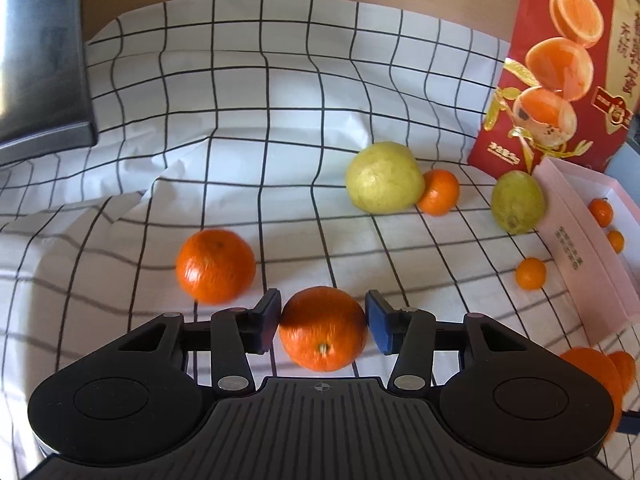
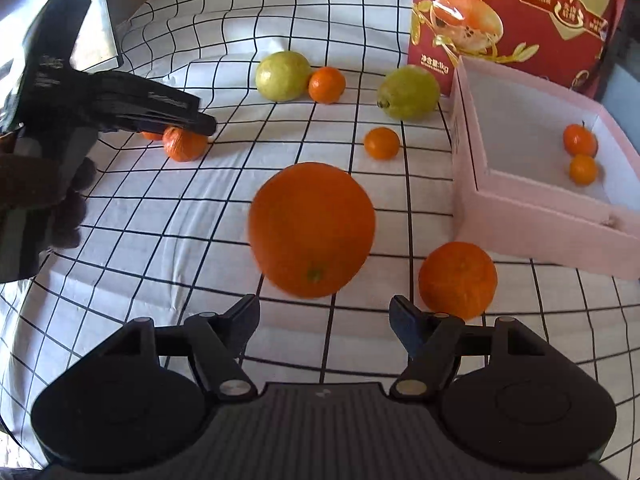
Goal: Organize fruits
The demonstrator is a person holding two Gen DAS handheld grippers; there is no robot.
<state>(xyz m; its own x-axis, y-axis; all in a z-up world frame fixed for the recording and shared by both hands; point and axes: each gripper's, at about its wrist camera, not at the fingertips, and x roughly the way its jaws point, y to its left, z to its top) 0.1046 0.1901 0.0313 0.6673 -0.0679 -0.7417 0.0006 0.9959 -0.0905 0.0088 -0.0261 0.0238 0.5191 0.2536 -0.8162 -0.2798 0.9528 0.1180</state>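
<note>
Sorting fruit on the checked cloth, one orange between my left fingers.

Left wrist view: my left gripper (image 1: 323,322) has its pads against both sides of an orange (image 1: 322,330); a second orange (image 1: 215,266) lies just beside it, and two green-yellow fruits (image 1: 384,178) sit toward the cloth's far edge near the pink box (image 1: 588,256).
Right wrist view: my right gripper (image 2: 323,314) is released, a big orange (image 2: 312,229) just ahead of its fingers, untouched; two small oranges (image 2: 580,140) lie in the box at the right edge.
</note>
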